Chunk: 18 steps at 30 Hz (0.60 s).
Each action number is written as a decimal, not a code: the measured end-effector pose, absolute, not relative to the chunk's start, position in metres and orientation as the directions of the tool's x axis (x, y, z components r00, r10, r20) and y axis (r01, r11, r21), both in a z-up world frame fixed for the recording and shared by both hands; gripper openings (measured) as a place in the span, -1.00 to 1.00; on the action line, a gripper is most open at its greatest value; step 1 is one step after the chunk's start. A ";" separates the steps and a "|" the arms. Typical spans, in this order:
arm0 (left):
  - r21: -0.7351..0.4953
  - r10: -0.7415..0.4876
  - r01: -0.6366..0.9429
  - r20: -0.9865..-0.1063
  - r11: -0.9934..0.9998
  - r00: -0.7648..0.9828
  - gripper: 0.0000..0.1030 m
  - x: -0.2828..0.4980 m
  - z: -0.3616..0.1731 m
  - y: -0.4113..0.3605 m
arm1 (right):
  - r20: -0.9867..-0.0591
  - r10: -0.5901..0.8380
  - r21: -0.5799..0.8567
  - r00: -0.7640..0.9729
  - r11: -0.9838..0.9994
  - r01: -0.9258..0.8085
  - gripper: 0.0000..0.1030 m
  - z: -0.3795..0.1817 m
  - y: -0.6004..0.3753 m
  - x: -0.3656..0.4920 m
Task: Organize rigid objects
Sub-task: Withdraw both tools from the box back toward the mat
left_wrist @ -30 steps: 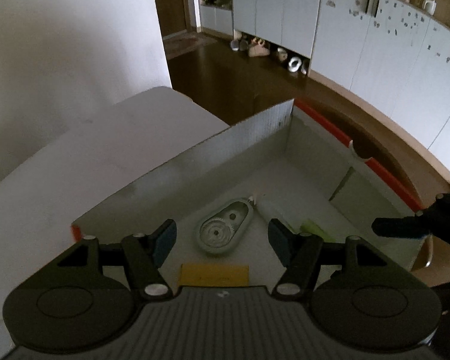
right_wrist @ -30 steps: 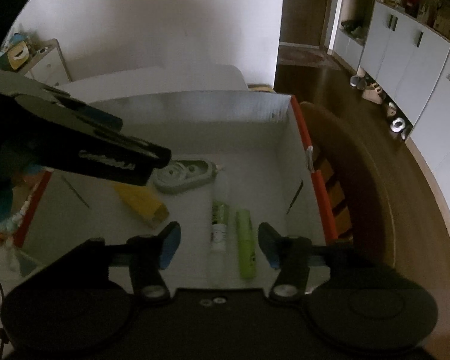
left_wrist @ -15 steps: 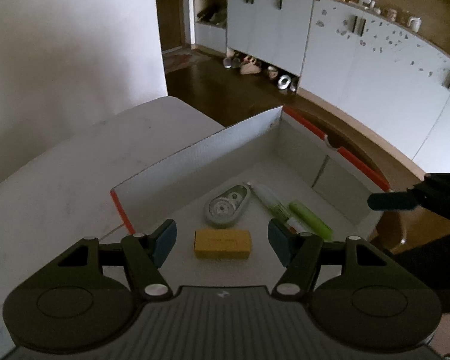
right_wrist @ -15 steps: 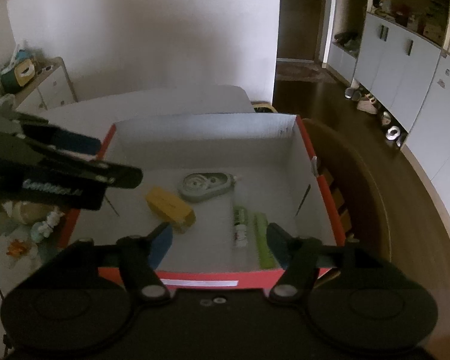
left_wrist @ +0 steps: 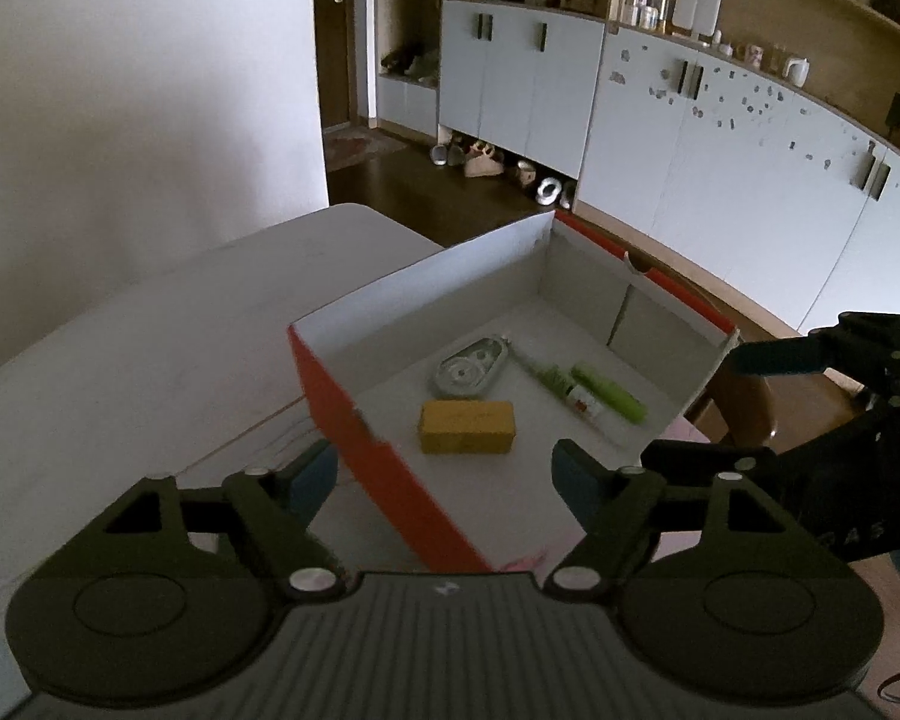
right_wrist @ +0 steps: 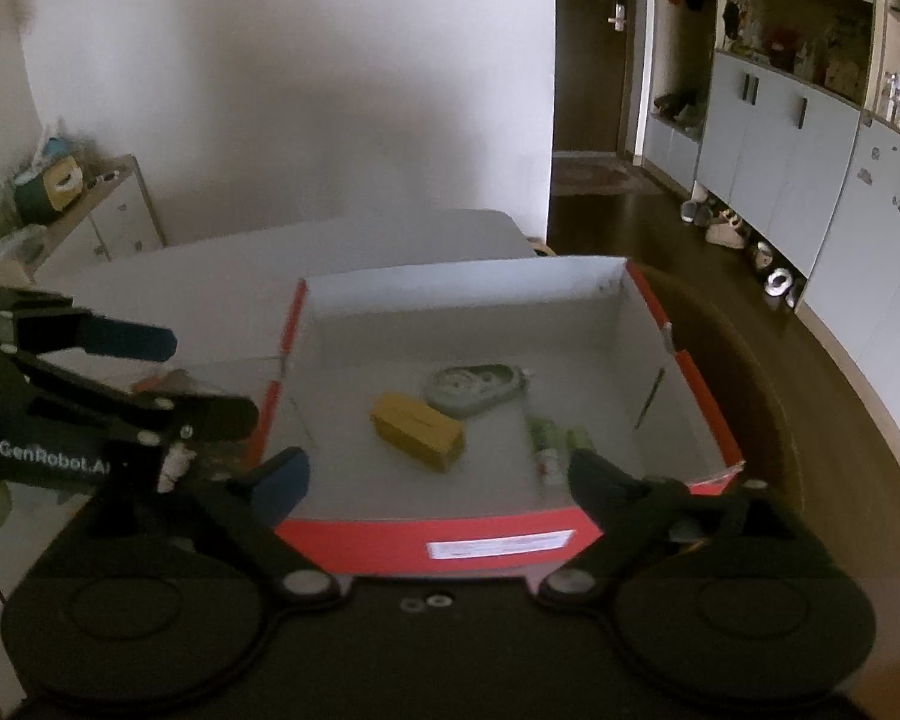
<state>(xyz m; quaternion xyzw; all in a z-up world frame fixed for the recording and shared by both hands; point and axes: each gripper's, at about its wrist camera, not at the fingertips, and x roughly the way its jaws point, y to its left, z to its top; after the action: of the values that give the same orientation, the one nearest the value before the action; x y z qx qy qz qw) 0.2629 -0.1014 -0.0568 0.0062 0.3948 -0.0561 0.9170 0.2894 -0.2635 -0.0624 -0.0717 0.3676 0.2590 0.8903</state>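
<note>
I'm looking into a lived-in home — an entry hall opening onto a dining area. A long run of pale cabinets [left_wrist: 708, 168] lines the wall, with shoes [left_wrist: 480, 165] tucked into the gap beneath them. Bottles and cups [left_wrist: 750, 51] crowd the wooden shelf above. There's a dark front door [right_wrist: 588, 66] with a lock, a small rug [right_wrist: 594, 177] on dark wood flooring — and a white table [left_wrist: 150, 348] nearer me.

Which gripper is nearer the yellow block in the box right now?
Left, though only narrowly. The left gripper hangs open over the box's red side wall, just short of the yellow block. The right gripper hangs open outside the box's labelled wall.
</note>
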 end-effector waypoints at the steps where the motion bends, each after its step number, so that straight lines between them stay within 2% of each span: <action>1: -0.032 -0.099 0.110 -0.722 0.993 0.685 0.53 0.257 -0.056 -0.098 | -0.684 0.416 0.070 0.600 0.855 -0.514 0.94 -0.061 -0.260 0.284; 7: -0.041 -0.103 0.105 -0.706 0.994 0.701 0.54 0.228 -0.055 -0.071 | -0.648 0.449 0.097 0.615 0.850 -0.518 0.99 -0.055 -0.242 0.257; 18: -0.030 -0.068 0.065 -0.676 0.997 0.734 0.59 0.181 -0.059 -0.011 | -0.654 0.463 0.103 0.598 0.838 -0.536 0.99 -0.060 -0.197 0.218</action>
<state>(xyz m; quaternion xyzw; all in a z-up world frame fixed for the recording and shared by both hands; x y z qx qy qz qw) 0.1809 -0.0107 -0.0594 -0.0021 0.3629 -0.0357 0.9311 0.2177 -0.1970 -0.0597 -0.0524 0.3501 0.2800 0.8923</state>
